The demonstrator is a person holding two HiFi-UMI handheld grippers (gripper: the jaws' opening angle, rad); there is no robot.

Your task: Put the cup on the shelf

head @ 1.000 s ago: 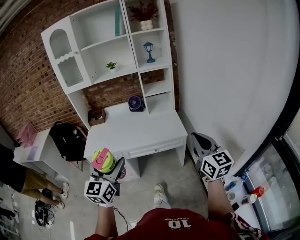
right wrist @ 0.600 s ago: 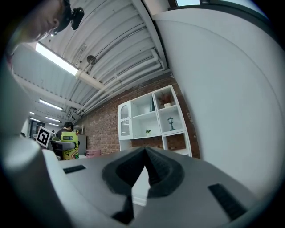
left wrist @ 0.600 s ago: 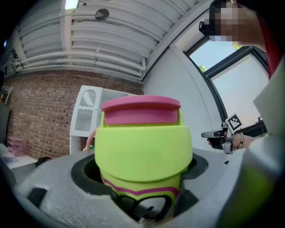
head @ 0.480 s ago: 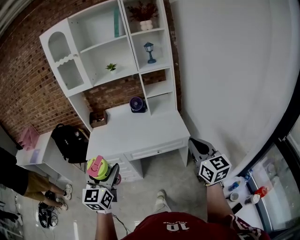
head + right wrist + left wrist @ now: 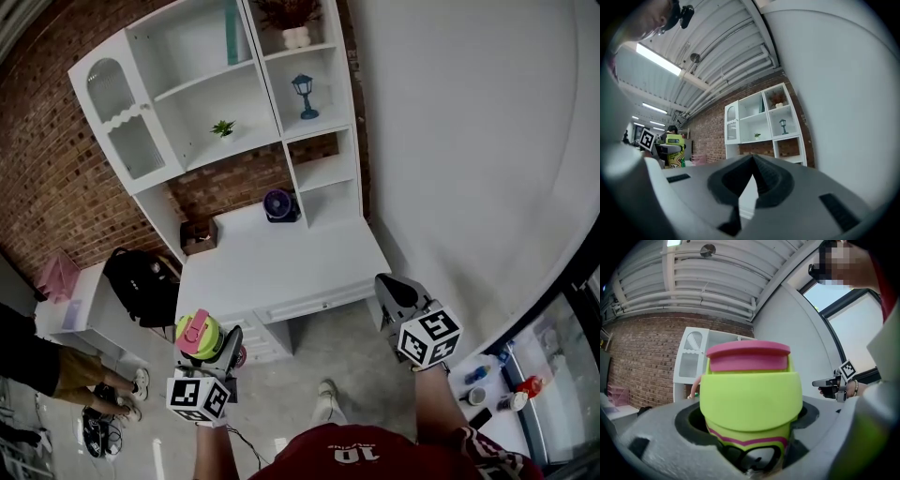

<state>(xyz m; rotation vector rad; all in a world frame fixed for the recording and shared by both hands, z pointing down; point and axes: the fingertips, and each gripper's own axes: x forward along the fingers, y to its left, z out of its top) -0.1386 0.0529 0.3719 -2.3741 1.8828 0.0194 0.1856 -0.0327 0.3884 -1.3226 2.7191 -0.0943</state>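
Gripping the green cup (image 5: pixel 200 336) low on its body, the left tool (image 5: pixel 218 352) hangs well short of the shelf (image 5: pixel 323 172); the right tool (image 5: pixel 394 292) is closed, empty. Risk: the cup (big pink lid (image 5: pixel 193 325) above) could tilt while lifted upward.

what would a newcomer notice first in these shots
The bright lime-green cup with a pink lid stands out most, clamped in the left gripper at the lower left of the head view. Next comes the tall white shelf unit over a white desk, set against a red brick wall ahead. The right gripper is shut and empty at the lower right.
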